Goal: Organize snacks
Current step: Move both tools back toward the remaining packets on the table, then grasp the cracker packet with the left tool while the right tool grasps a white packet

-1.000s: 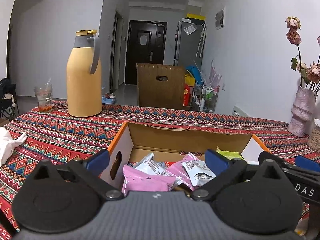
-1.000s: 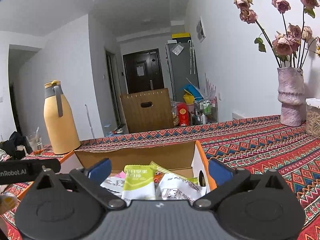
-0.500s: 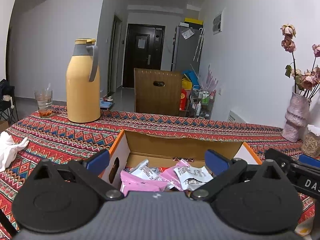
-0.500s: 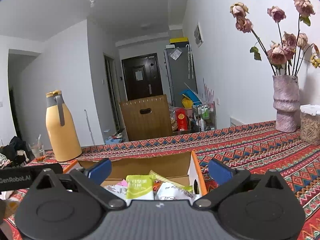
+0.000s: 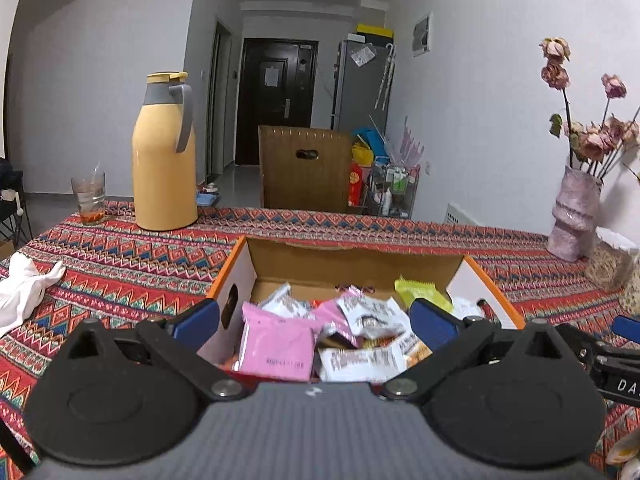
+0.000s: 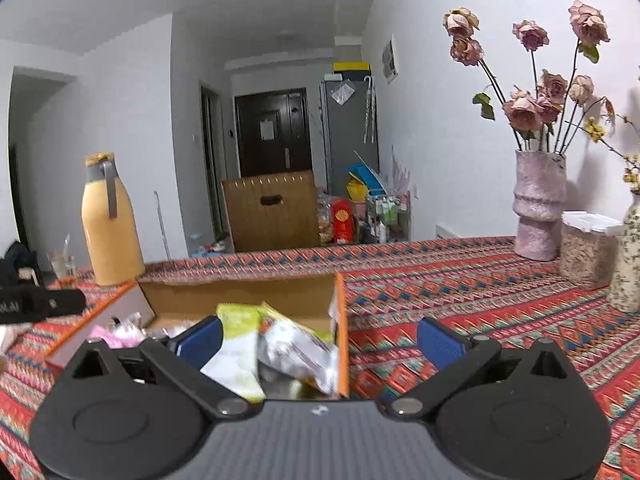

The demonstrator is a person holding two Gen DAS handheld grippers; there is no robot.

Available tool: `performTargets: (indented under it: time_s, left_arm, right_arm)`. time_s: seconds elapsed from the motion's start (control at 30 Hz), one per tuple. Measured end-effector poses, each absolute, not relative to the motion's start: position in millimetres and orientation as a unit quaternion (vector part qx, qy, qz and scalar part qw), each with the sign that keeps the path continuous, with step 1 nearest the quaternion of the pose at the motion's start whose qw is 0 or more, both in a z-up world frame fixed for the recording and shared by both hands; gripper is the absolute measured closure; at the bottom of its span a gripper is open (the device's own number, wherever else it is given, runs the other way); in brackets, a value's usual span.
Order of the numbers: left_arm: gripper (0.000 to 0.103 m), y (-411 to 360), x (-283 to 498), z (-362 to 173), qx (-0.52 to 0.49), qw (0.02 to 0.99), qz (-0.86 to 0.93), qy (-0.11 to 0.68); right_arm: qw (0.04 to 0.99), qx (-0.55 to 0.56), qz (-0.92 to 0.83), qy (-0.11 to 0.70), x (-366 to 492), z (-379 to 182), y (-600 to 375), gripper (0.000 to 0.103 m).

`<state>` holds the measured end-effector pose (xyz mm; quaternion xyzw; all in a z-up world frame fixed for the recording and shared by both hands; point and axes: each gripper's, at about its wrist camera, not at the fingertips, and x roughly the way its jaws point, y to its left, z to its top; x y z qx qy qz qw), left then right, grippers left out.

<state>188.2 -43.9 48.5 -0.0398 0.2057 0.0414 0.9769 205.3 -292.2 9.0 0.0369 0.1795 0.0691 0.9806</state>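
Snacks: a heap of packets, among them a pink packet [image 5: 278, 346], white packets [image 5: 362, 358] and a green packet [image 6: 236, 350], lies loose inside the open cardboard box [image 5: 352, 258] on the patterned surface [image 5: 120, 276].
Left gripper [image 5: 314, 320]: released, jaws spread wide, nothing between them; it hangs above the box's near left part, over the pink packet.
Right gripper [image 6: 320, 338]: released too, jaws apart and empty; it straddles the box's orange-edged right wall, one finger over the packets, the other over bare surface.
Risk, box wall: if the right gripper comes down as it stands, a finger could land on the wall and shove or tip the box.
Risk, grasp: the packets overlap and look slick, so closing on one may pinch two or let it slide out.
Risk, collision: both grippers are near each other above one box and could knock together.
Bystanders: the yellow jug [image 5: 164, 160], the glass [image 5: 89, 198] and the vase [image 6: 538, 204] stand well apart from the box.
Hidden: the box's near wall and floor sit behind the gripper bodies; packet lettering is too blurred to read; whether any snacks lie outside the box cannot be told.
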Motion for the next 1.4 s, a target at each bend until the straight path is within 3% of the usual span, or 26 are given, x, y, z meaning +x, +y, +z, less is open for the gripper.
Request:
performTargets:
  time_s: [0.7,0.77,0.8,0.87,0.97,1.4]
  left_arm:
    - [0.0,-62,156,12,-0.021,0.958,0.048,0.282]
    - [0.0,-66,155,9,-0.02,0.956,0.049,0.288]
    - [0.0,-67,155,8,-0.018,0.955,0.049,0.291]
    - [0.0,-70,154,7,-0.015,0.954,0.05,0.296]
    - [0.0,-74,153,6,-0.013,0.953,0.049,0.3]
    - [0.0,-117,163,5,0.006,0.946,0.02,0.323]
  right_arm:
    - [0.939,-0.008,0.062,0.337,208,-66,-308,0.001]
    - [0.938,-0.013,0.068,0.339,208,-69,-305,0.01]
    - [0.937,-0.017,0.073,0.342,208,-70,-303,0.021]
    - [0.937,-0.012,0.082,0.34,207,-69,-304,0.03]
    - [0.937,-0.006,0.089,0.336,206,-67,-306,0.054]
    - [0.962,0.017,0.086,0.259,173,-40,-330,0.059]
